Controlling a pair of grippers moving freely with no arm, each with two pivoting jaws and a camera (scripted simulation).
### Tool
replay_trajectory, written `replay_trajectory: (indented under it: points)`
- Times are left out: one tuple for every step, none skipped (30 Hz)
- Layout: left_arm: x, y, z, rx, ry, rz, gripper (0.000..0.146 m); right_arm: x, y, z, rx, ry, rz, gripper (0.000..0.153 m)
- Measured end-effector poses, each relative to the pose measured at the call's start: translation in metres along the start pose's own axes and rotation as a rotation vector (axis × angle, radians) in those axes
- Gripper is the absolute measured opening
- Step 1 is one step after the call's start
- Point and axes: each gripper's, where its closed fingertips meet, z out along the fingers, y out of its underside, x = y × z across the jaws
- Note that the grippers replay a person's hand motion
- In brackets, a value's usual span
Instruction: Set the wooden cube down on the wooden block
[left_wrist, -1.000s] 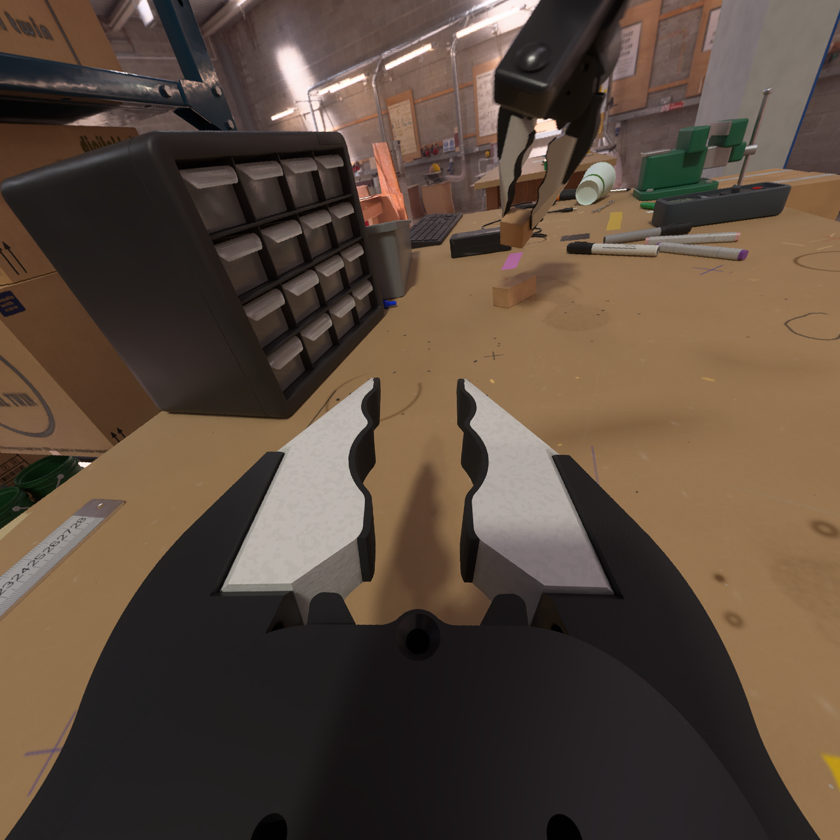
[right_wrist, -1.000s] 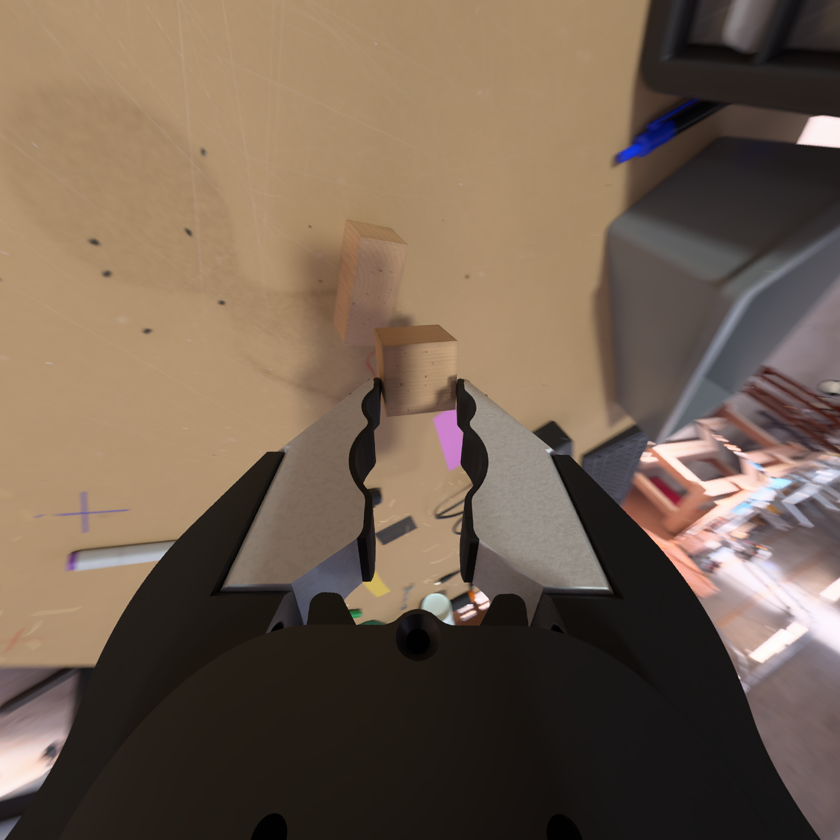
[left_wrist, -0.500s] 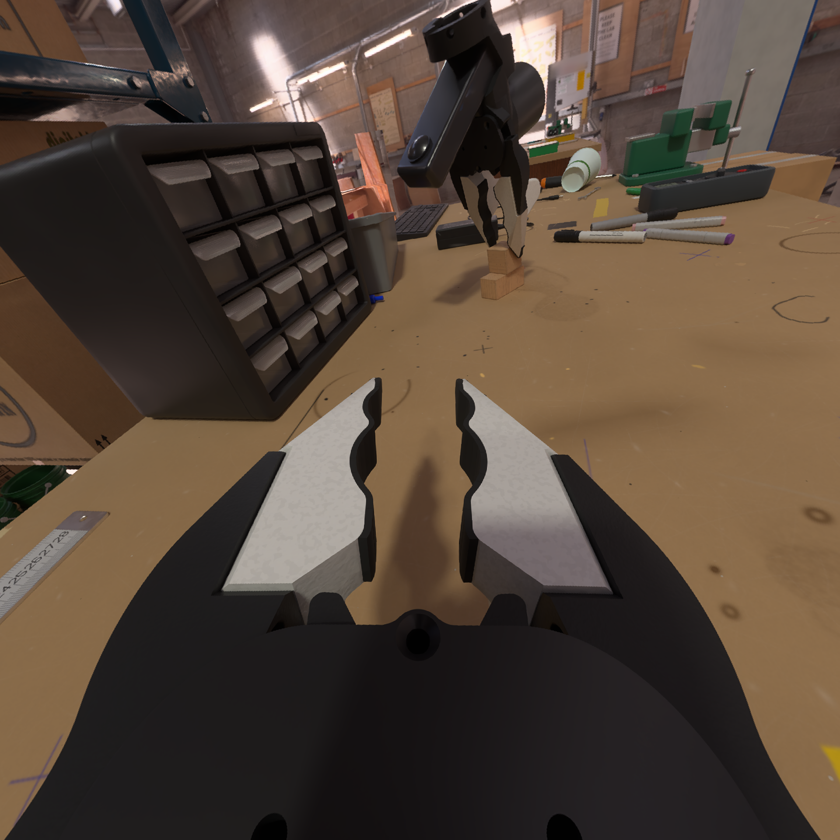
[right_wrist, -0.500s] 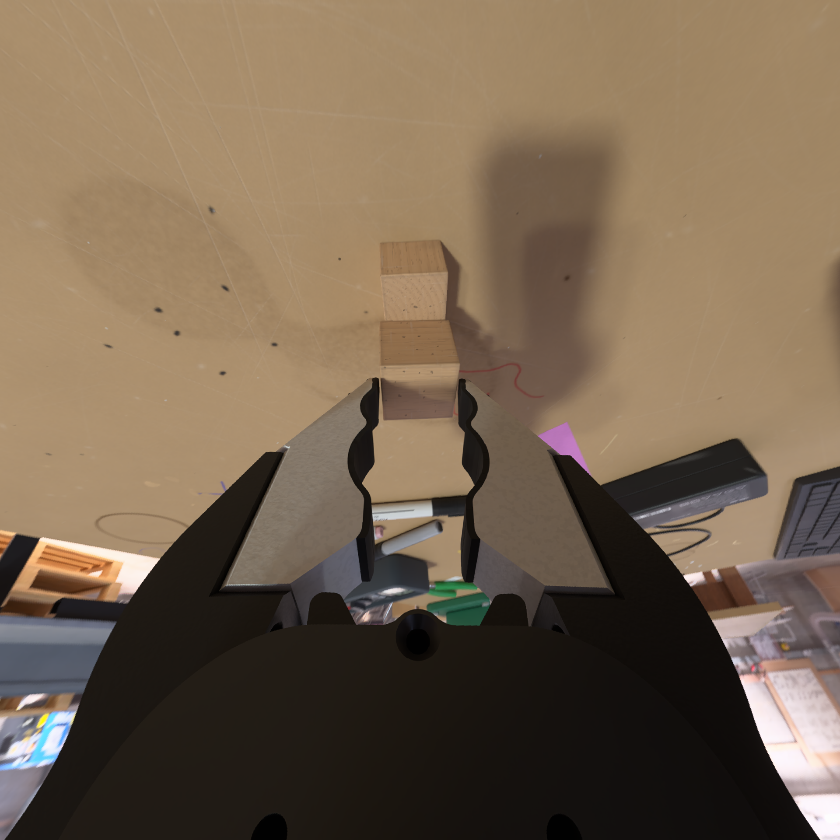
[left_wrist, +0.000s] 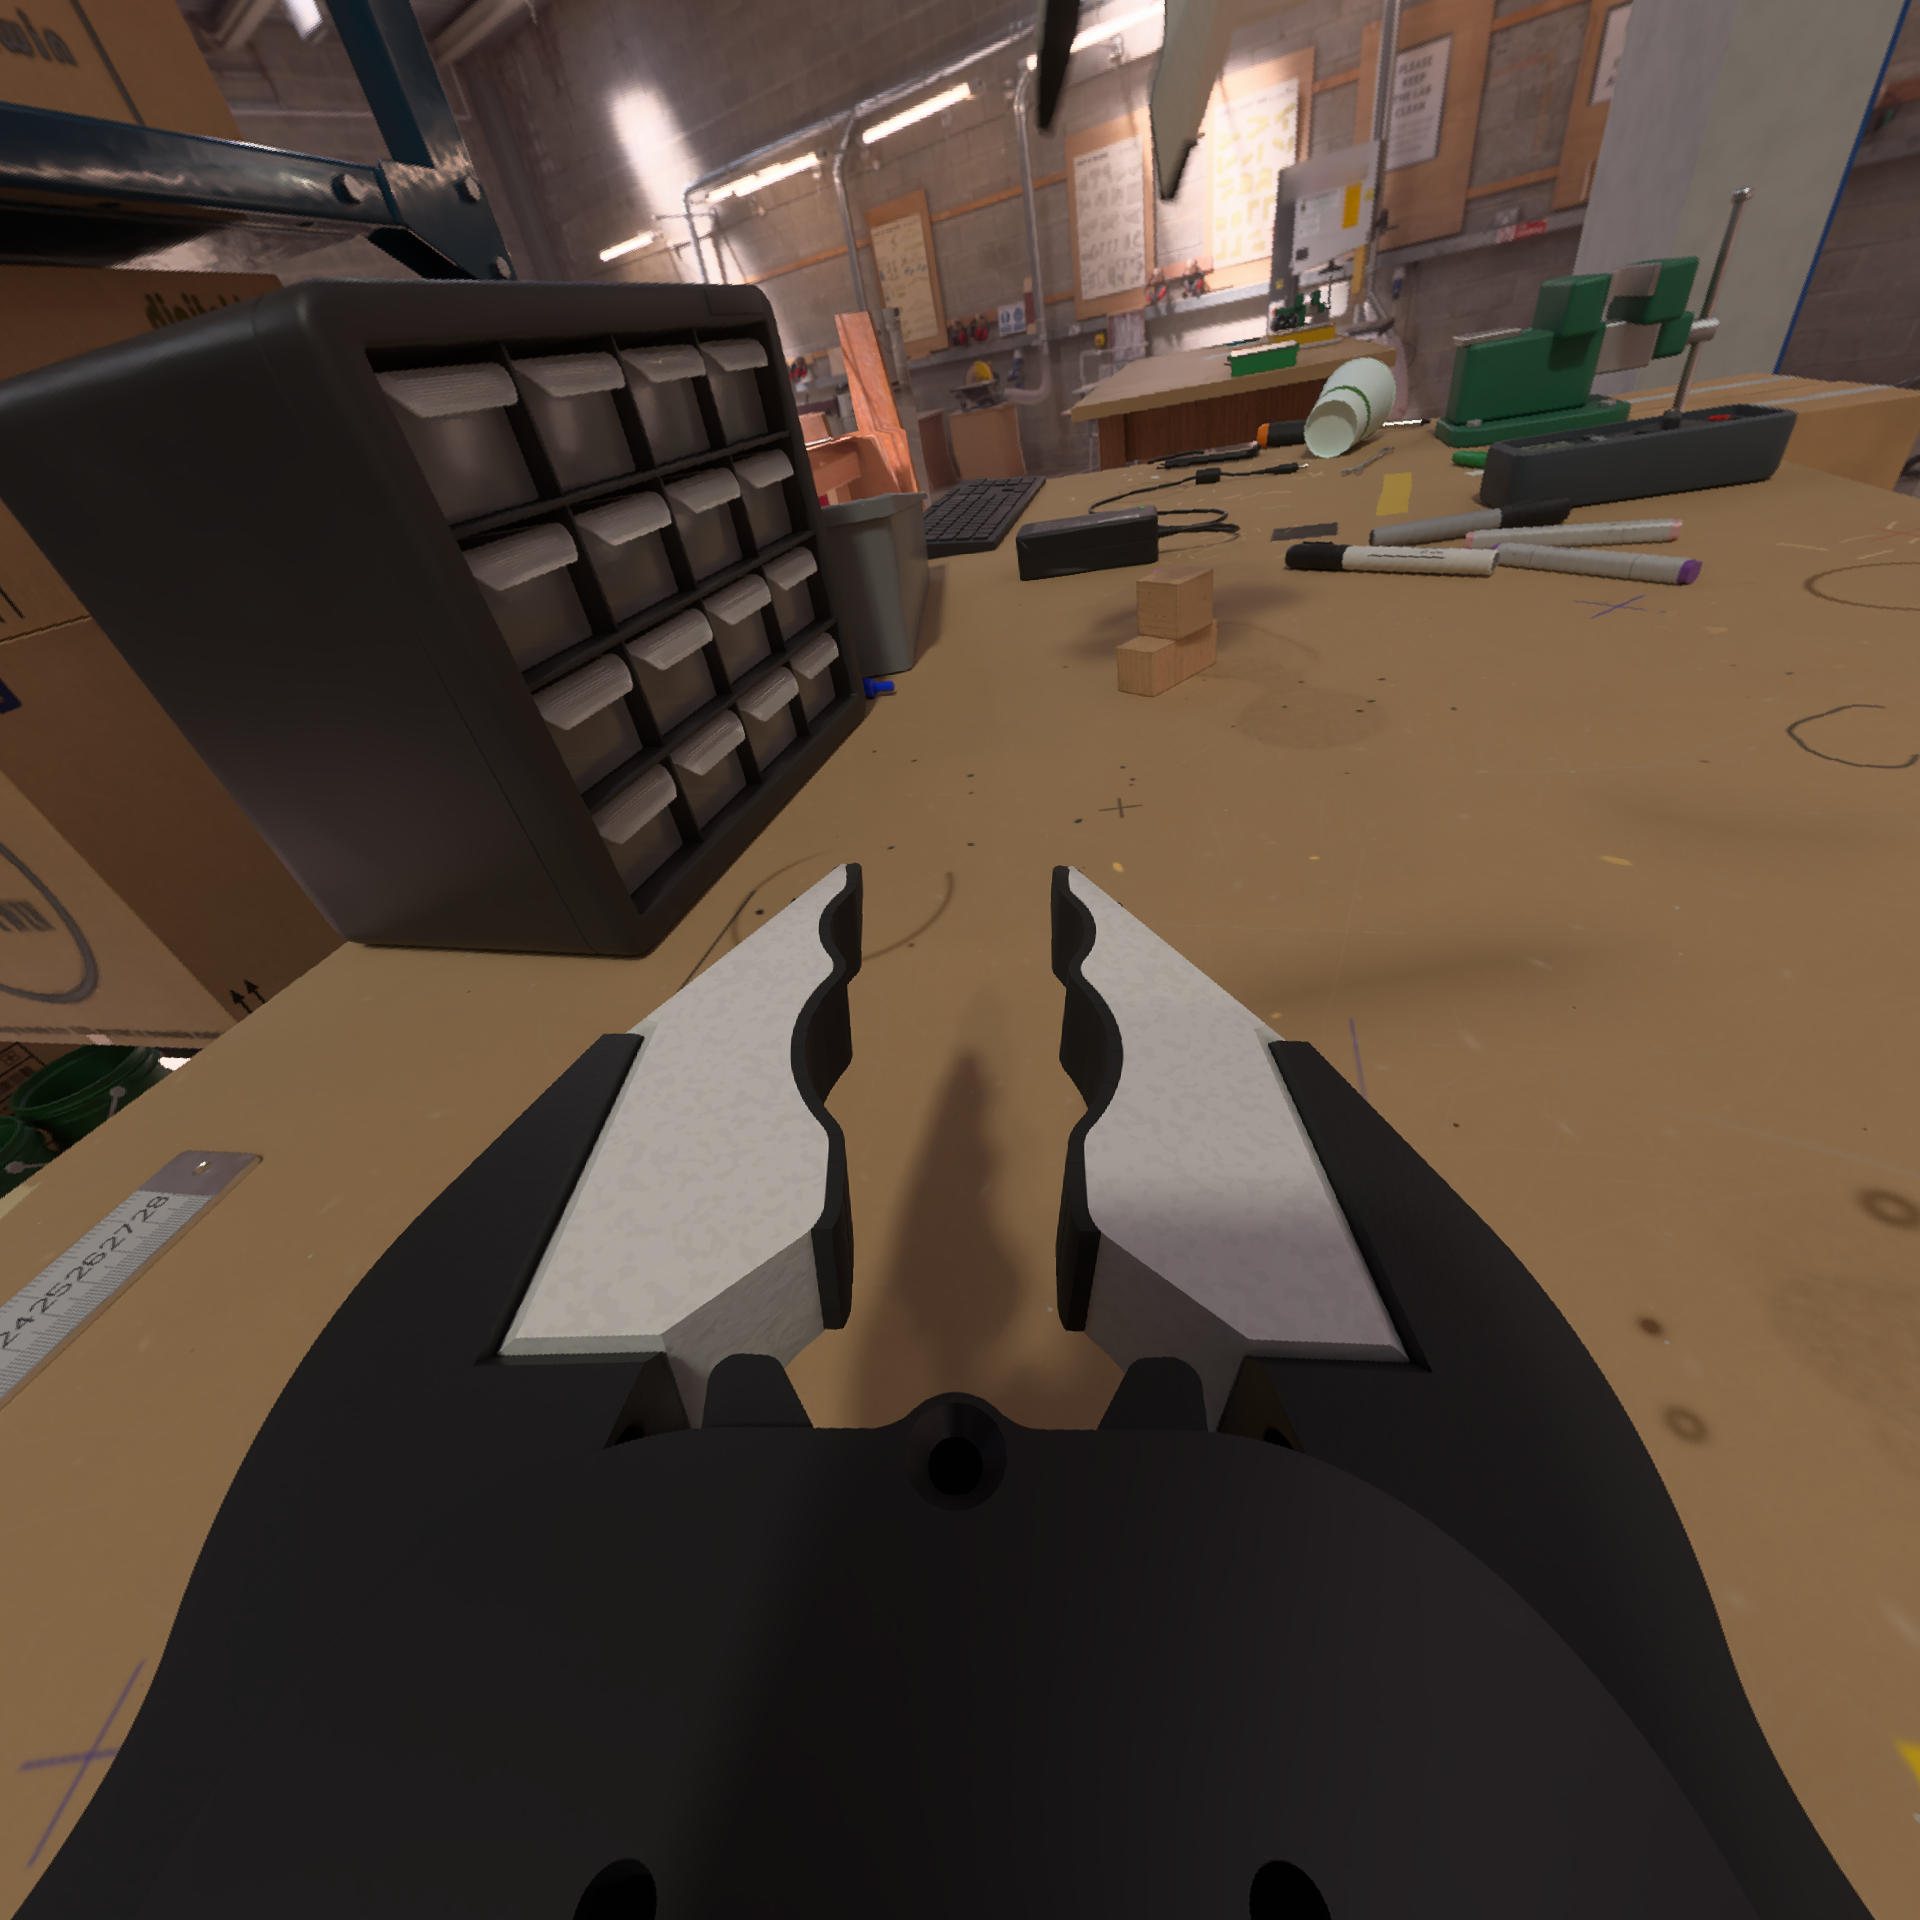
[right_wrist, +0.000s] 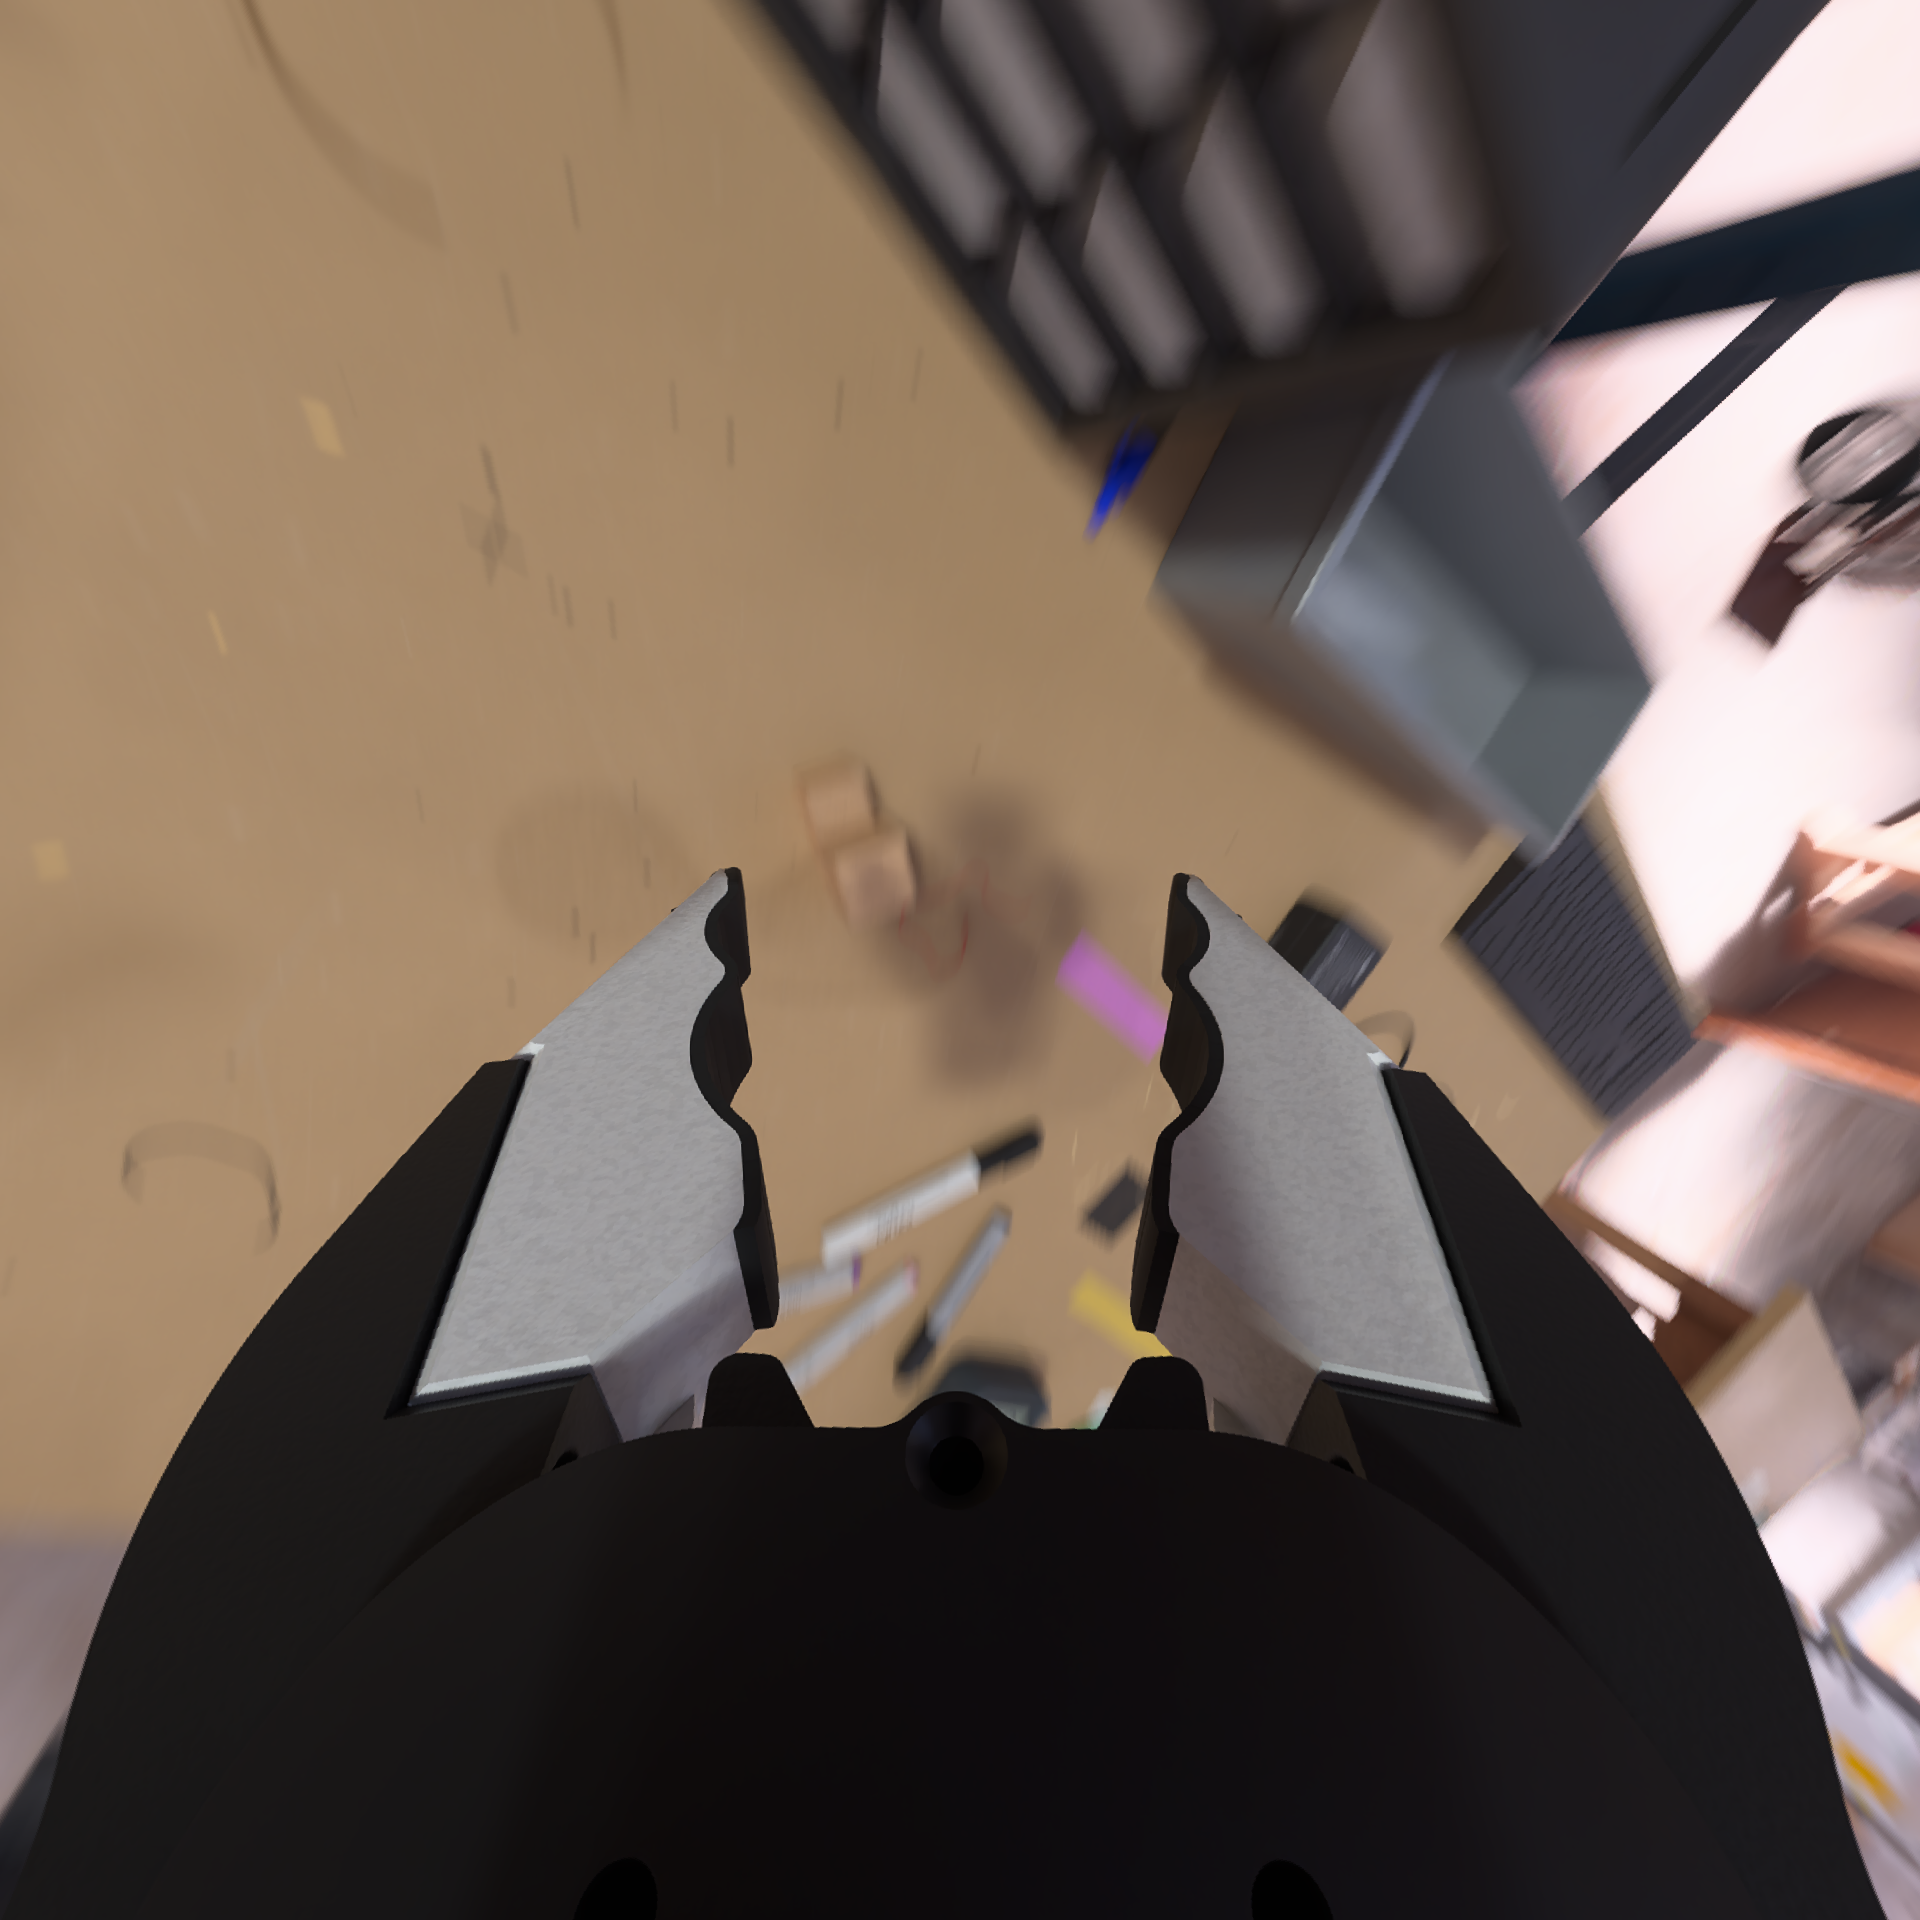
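The wooden cube (left_wrist: 1176, 601) rests on the far end of the wooden block (left_wrist: 1164, 663), mid-table. In the blurred right wrist view the cube (right_wrist: 876, 881) and the block (right_wrist: 836, 800) lie far below. My right gripper (right_wrist: 956, 883) is open and empty, high above them. Its fingers (left_wrist: 1184, 94) show at the top edge of the left wrist view. My left gripper (left_wrist: 956, 883) is open and empty, low over the table and well short of the block.
A black drawer cabinet (left_wrist: 582, 582) and a grey bin (left_wrist: 883, 582) stand to the left. Behind the block are a power adapter (left_wrist: 1086, 540), markers (left_wrist: 1392, 559), a paper cup (left_wrist: 1345, 405) and a green vise (left_wrist: 1558, 353). A ruler (left_wrist: 94, 1278) lies at the near left edge.
My right gripper lowered the cube onto the block, opened, and rose high above it. The cube stays on the block. My left gripper barely moved.
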Motion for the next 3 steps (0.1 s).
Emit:
replay_trajectory:
  points:
    - [-0.001,0.0,0.0,0.002,-0.005,0.0,0.036,-0.002,-0.023,-0.014,0.138,0.059,0.011,0.081]
    - [-0.002,-0.001,-0.001,0.006,-0.014,-0.001,0.036,-0.007,-0.047,-0.028,0.286,0.115,0.027,0.081]
    - [-0.003,-0.002,-0.001,0.009,-0.025,-0.003,0.036,-0.014,-0.066,-0.04,0.431,0.156,0.045,0.081]
